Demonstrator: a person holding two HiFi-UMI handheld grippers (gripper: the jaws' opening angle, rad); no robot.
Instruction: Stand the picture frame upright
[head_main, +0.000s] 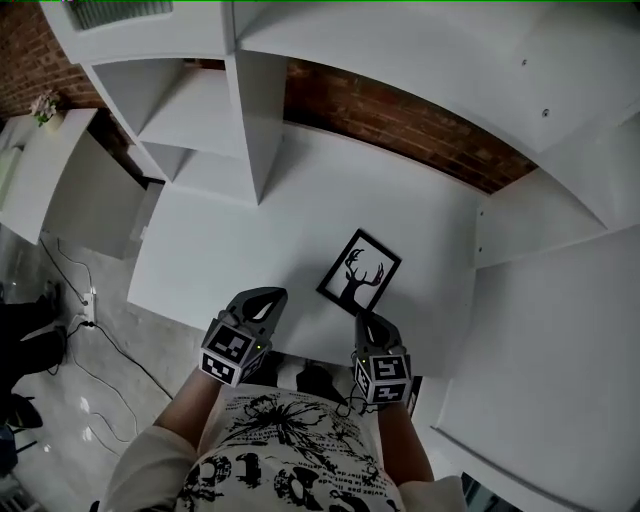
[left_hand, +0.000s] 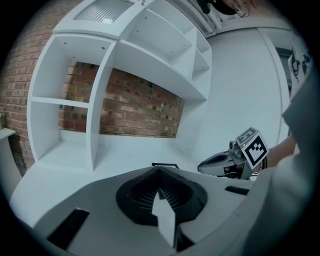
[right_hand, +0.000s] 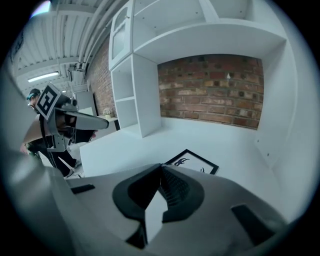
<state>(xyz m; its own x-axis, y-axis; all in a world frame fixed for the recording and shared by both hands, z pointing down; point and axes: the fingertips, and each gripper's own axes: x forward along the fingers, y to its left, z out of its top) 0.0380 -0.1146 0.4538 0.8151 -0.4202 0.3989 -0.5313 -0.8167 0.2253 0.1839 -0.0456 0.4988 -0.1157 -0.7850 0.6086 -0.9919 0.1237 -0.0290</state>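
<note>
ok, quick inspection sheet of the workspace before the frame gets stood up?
Surface: white desk, bare apart from the frame.
Job's things: picture frame, black border, deer silhouette, lying flat and face up near the front edge.
Clutter: nothing seen.
Grippers: left gripper shut and empty, over the front edge; right gripper shut and empty, by the frame's near corner, not gripping it.
Cables: cable and power strip on the floor left of the desk.
Surroundings: white shelves on the desk, brick wall behind, small plant far left.
</note>
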